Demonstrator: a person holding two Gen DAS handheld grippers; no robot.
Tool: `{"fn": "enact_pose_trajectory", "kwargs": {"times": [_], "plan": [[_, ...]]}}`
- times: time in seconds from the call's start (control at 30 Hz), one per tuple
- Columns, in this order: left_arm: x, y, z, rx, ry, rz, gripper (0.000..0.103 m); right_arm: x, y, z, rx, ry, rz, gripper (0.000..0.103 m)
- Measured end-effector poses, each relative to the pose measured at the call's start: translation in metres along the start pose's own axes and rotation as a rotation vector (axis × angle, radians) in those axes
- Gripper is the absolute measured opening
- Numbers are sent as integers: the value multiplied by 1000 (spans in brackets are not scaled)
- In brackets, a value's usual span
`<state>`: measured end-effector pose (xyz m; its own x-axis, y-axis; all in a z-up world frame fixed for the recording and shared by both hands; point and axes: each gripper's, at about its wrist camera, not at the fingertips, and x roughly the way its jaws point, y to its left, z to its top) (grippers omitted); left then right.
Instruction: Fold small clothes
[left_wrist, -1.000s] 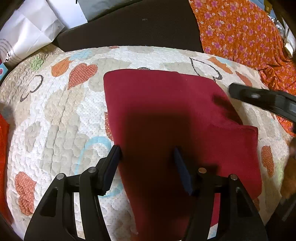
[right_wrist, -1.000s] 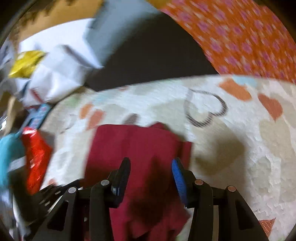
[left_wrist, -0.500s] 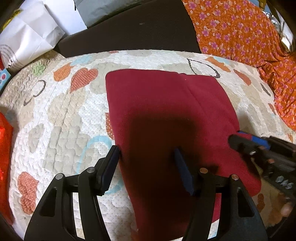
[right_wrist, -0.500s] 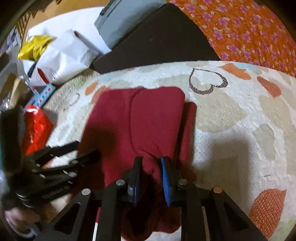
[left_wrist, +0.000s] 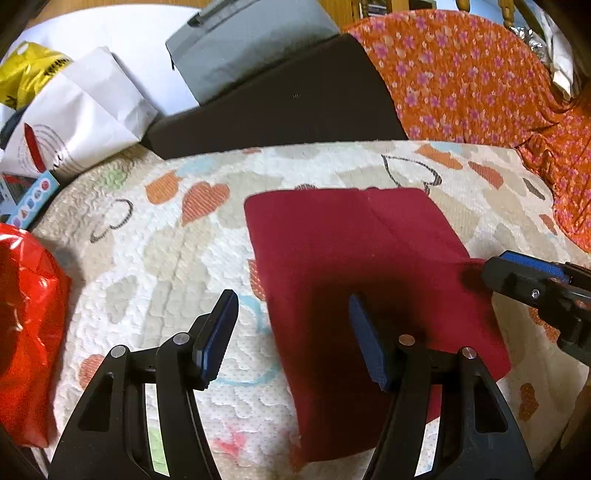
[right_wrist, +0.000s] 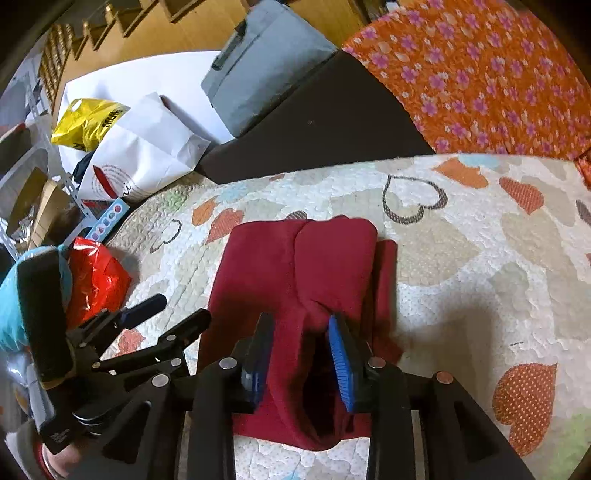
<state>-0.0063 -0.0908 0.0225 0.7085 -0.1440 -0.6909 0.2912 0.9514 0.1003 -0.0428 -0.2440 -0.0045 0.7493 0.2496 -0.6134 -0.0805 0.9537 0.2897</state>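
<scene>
Folding this dark red garment (right_wrist: 295, 266) goes best, I judge, if I let the right side finish cleanly before anything else. My right gripper (right_wrist: 301, 350) has a raised ridge of the cloth between its fingers, and the jaws are opening, so the pads look to be easing off the fabric rather than biting it. The rest of the garment stretches away ahead of those fingertips, lying flat on the heart-print quilt (right_wrist: 461, 258), with a narrow strip of a lower layer showing to the right of the right finger.

My left gripper (left_wrist: 291, 332) hovers with its fingers well apart and nothing between them; the garment's left edge passes under the gap, closer to the right finger (left_wrist: 365, 350).

I would draw the right fingers straight back so the pads do not drag the ridge and spoil the fold, then press the bulge flat.
</scene>
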Motion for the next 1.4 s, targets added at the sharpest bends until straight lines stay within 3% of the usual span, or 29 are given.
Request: {"fn": "enact_pose_trajectory", "kwargs": {"times": [0.5,1.4], "plan": [[-15,13,-1,-86,-6,-3,62,-13,18,-4,-38,-42,-102,38],[-12,11,-2,-87,9,-18,62,-5,16,-9,-9,-12,-91,39]]}}
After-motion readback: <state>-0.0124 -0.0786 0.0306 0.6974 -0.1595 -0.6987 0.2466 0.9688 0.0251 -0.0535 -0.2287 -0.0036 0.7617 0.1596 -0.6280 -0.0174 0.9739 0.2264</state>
